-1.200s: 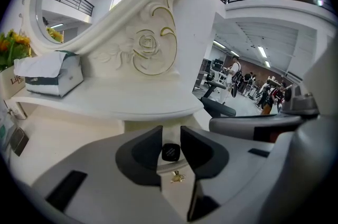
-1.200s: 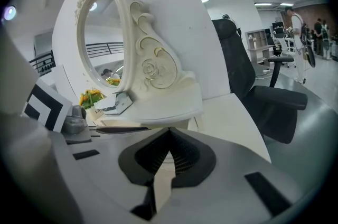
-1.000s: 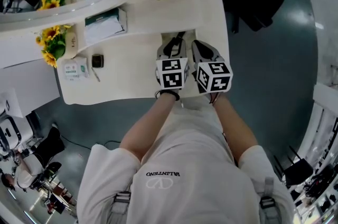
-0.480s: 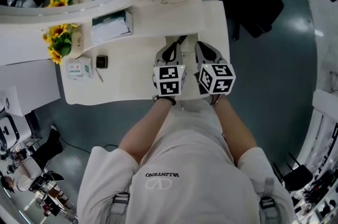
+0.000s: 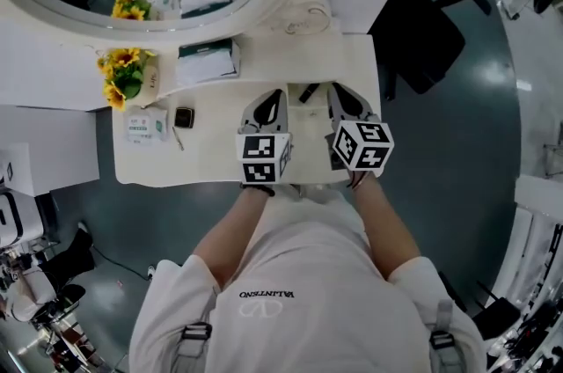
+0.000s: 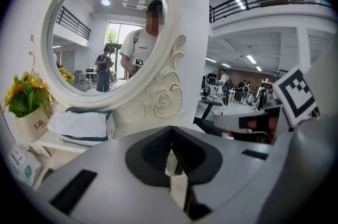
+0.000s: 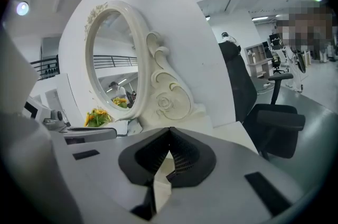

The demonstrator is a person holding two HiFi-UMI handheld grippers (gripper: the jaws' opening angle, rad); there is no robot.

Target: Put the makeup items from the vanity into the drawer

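With both lifted above the vanity's near edge, the left tongs had just pinched together on nothing and the right tongs were likewise closed and empty, so the dark stick between them and the compact at the left still awaited the drawer.

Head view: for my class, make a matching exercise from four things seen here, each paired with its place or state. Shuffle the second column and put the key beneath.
Column one
1. sunflowers
2. black office chair
3. small dark compact
4. left gripper

Column two
A. jaws shut
B. on the floor, beyond the right edge of the table
C. at the table's back left corner, in a white pot
D. on the tabletop, just right of the white-and-green packet

Pairs: 1-C, 2-B, 3-D, 4-A
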